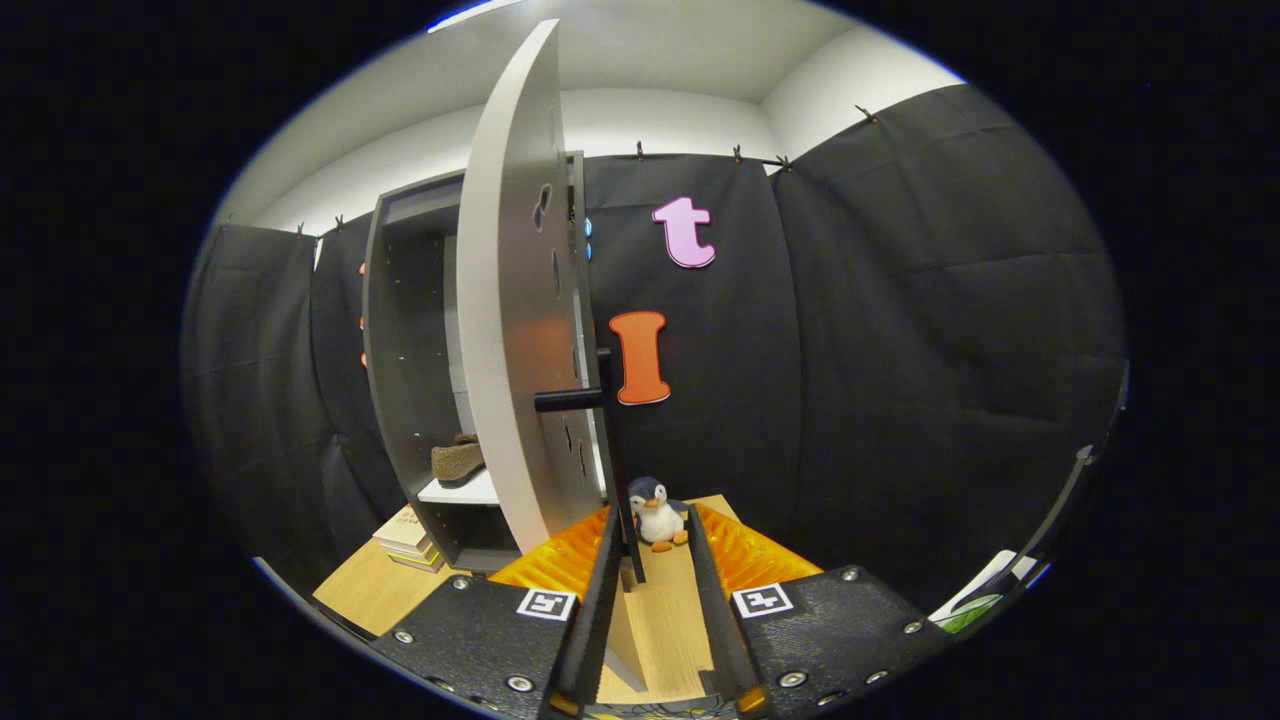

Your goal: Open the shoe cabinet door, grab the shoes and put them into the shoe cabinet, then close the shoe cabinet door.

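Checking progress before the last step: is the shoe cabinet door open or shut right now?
Open. The door stands swung out edge-on, baring a shoe on the shelf. The tongs are open near its lower edge.

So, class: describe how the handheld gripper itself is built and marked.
The gripper has two long, ribbed fingers on speckled plates fixed with shiny screws; each plate carries a square black-and-white marker. Its fingers stand apart, flanking the cabinet door's lower edge.

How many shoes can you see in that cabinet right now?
1: a brown shoe lies on the white shelf inside the open cabinet, left of the door. The door may hide another. The fingers are open around the door's lower edge.
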Demonstrator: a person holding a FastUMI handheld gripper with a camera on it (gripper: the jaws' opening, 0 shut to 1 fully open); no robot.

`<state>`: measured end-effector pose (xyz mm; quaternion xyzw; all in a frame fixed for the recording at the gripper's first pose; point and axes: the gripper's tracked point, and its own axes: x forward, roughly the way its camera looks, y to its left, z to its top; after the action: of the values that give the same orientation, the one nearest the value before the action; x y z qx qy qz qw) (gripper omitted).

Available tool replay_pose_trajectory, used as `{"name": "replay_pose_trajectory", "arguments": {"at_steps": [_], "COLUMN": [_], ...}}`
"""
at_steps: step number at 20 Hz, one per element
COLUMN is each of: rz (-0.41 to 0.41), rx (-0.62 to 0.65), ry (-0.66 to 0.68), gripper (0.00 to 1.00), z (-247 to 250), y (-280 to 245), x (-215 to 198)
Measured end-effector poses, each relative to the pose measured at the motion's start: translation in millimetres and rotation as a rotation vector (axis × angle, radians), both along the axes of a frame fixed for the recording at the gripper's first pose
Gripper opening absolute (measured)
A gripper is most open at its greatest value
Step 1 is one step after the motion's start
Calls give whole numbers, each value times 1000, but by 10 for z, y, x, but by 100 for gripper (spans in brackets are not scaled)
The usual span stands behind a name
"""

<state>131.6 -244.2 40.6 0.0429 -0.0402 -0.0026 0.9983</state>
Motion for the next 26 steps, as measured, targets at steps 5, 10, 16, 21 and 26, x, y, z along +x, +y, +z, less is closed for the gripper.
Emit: {"name": "replay_pose_trajectory", "arguments": {"at_steps": [5, 10, 16, 21, 26], "rz": [116, 197, 285, 340, 397], "rx": [-1, -20, -27, -26, 4], "ry": [-6, -1, -2, 0, 11], "gripper": [44, 43, 44, 43, 44], "z": [-72, -43, -43, -46, -73], "y": [455, 823, 1226, 1376, 1721], "x": [-54, -21, 37, 86, 243]}}
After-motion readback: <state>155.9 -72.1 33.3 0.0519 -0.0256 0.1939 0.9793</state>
